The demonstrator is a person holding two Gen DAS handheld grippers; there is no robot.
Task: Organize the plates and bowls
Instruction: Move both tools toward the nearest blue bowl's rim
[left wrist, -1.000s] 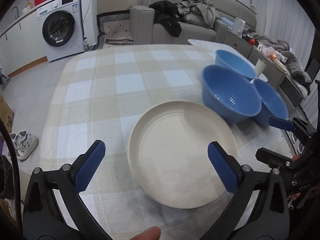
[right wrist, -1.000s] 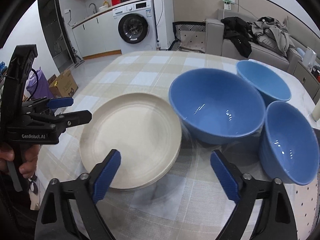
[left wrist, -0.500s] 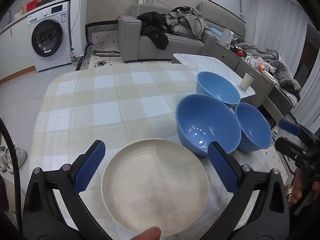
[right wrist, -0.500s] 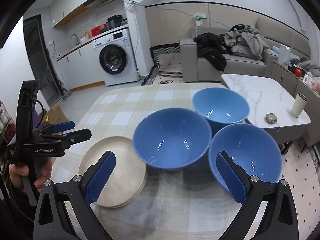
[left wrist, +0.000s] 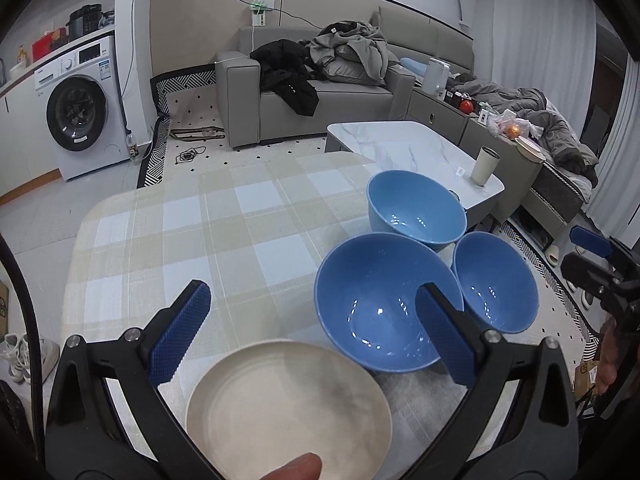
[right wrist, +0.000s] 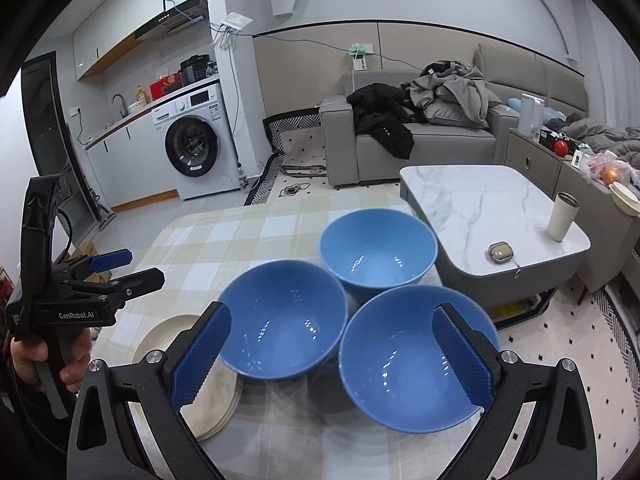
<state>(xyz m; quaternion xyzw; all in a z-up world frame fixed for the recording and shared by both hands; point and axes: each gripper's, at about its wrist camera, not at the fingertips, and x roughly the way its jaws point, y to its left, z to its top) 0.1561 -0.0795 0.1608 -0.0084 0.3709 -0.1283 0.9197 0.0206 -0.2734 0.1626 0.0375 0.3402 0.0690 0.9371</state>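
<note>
A stack of cream plates (left wrist: 288,404) lies at the table's near edge; it also shows in the right wrist view (right wrist: 208,400). Three blue bowls stand in a cluster to its right: a large one (left wrist: 384,312) (right wrist: 282,318), a far one (left wrist: 416,208) (right wrist: 378,252) and a near right one (left wrist: 494,280) (right wrist: 416,356). My left gripper (left wrist: 316,338) is open and empty, raised above the plates. My right gripper (right wrist: 332,356) is open and empty, raised above the two nearer bowls.
The table wears a beige and white checked cloth (left wrist: 200,232). A low marble coffee table (right wrist: 488,208) with a cup (right wrist: 562,216) stands just beyond the bowls. A grey sofa (left wrist: 320,92) and a washing machine (left wrist: 80,112) stand farther back.
Both grippers have lifted and pulled back from the table, so plates and bowls look smaller and lower. Both stay open. The dishes have not moved.
</note>
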